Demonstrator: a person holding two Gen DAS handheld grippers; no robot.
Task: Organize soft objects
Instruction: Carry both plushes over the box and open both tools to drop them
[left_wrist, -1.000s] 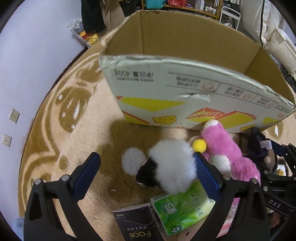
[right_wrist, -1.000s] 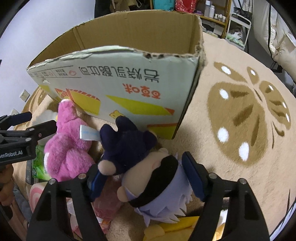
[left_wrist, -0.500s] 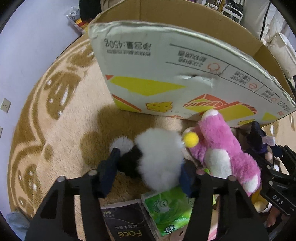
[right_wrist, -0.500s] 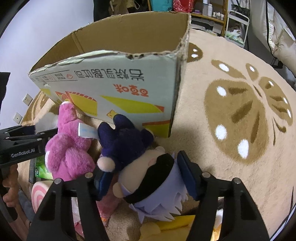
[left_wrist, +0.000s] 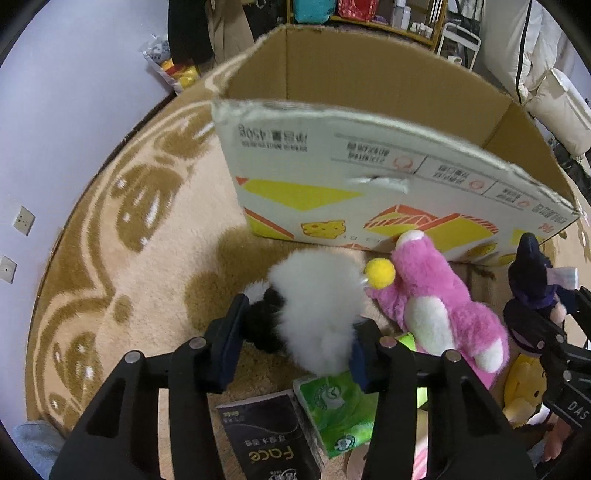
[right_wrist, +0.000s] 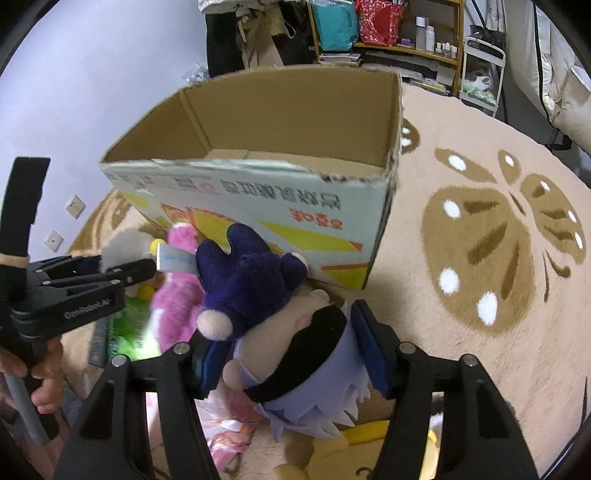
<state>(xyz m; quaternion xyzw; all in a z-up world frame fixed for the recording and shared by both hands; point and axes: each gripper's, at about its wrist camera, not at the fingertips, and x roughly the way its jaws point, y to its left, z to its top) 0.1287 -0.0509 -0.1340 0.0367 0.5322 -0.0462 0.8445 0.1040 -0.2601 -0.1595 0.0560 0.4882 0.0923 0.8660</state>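
A yellow plush (right_wrist: 373, 458) is cut off by the bottom edge, under the blindfolded doll (right_wrist: 295, 354).

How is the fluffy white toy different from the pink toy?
The white toy is fluffy white with a black part; the pink toy is pink with a white belly. The white toy sits squeezed in the left gripper; the pink toy lies free on the rug, leaning at the box. Both are soft plush and outside the box.

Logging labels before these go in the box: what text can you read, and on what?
"Face": black tissue pack.
"450": cardboard box, upside down; its Chinese print is too blurred to read.
"GenRobot.AI": left gripper.
"DAS": right gripper, cut off.
Green tissue pack: logos only, unreadable.
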